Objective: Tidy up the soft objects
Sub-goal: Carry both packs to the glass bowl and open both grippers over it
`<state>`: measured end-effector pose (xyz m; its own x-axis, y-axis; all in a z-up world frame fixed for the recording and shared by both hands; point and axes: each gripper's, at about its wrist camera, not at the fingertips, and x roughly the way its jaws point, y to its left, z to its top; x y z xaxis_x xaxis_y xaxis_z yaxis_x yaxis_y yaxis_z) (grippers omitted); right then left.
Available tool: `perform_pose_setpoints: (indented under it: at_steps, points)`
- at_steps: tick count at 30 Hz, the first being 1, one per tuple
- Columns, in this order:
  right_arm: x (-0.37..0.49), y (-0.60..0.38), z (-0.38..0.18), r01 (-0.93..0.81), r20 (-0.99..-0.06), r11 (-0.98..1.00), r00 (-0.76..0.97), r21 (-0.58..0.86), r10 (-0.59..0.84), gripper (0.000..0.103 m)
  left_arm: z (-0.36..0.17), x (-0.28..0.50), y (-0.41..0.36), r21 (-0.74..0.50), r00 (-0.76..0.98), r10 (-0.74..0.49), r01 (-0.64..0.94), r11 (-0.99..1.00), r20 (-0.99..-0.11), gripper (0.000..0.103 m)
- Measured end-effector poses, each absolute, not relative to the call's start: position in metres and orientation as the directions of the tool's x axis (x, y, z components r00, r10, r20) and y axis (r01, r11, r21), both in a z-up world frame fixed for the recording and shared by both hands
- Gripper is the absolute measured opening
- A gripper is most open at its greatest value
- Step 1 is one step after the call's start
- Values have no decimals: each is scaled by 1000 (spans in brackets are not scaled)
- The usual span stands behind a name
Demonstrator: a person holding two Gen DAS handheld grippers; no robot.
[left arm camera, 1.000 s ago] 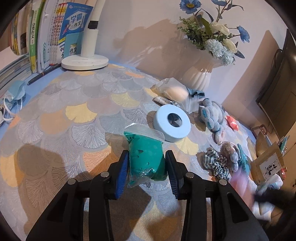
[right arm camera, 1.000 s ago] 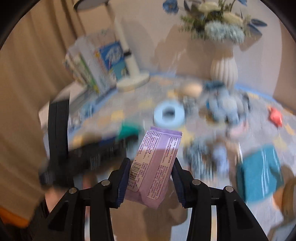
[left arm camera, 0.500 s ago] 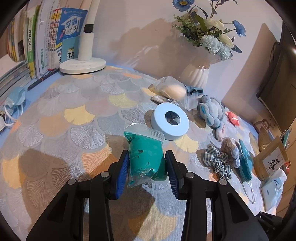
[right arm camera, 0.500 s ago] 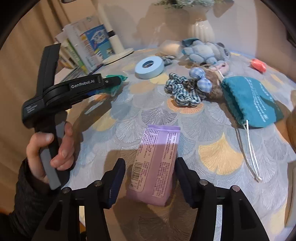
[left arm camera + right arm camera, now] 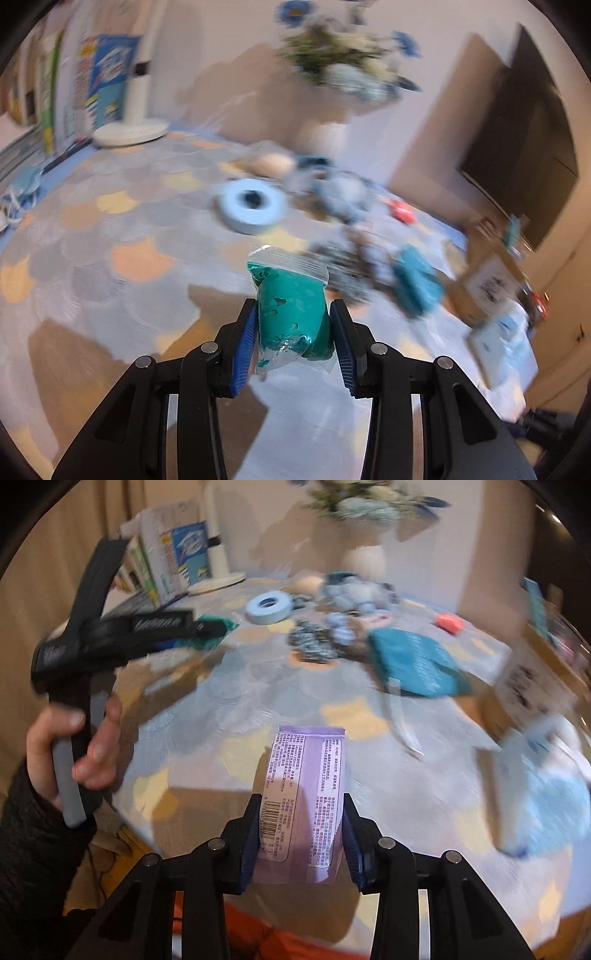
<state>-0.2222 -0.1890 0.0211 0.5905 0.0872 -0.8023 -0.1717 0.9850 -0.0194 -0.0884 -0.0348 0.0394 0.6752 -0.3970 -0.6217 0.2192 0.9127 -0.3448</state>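
A clear zip bag of teal putty (image 5: pixel 288 288) hangs above the patterned tablecloth (image 5: pixel 110 229), and my left gripper (image 5: pixel 293 308) is shut on it. The right wrist view shows that gripper (image 5: pixel 216 627) at the left, held by a hand (image 5: pixel 92 746). A purple printed packet (image 5: pixel 306 760) stands between the pads of my right gripper (image 5: pixel 302 803) near the table's front edge. Its jaws are closing, and the pads press the packet's sides. Both views are blurred by motion.
A blue tape roll (image 5: pixel 253 210), a checked scrunchie (image 5: pixel 310 642), a grey-blue plush toy (image 5: pixel 358 590) and a teal pouch (image 5: pixel 413 661) lie mid-table. A lamp base (image 5: pixel 129 133) and books stand back left, a white vase (image 5: pixel 325 136) behind. A cardboard box (image 5: pixel 487 280) sits right.
Half a second ago the right jaws stood wide around the purple packet; they have since closed onto it. The left gripper has swung sideways with the teal bag still in it.
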Motion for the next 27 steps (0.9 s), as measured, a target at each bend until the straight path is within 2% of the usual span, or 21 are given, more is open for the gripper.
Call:
perform_pose_setpoints:
  at_steps: [4, 10, 13, 19, 27]
  points:
    - [-247, -243, 53, -79, -776, 991, 617, 106, 133, 39, 69, -118, -83, -302, 667, -459, 345, 888, -587, 36]
    - [-286, -314, 92, 93, -704, 992, 711, 88, -4, 39, 106, -157, -157, -274, 610, -579, 524, 807, -541, 36]
    - [-305, -356, 104, 174, -675, 977, 736, 122, -47, 39, 116, -171, -191, -281, 555, -636, 593, 754, -536, 36]
    - [-331, -420, 105, 298, -661, 933, 744, 200, -95, 39, 126, -193, -272, -238, 460, -687, 705, 668, -563, 36]
    - [-356, -488, 90, 399, -645, 872, 752, 284, -134, 39, 132, -186, -360, -264, 348, -730, 771, 579, -588, 36]
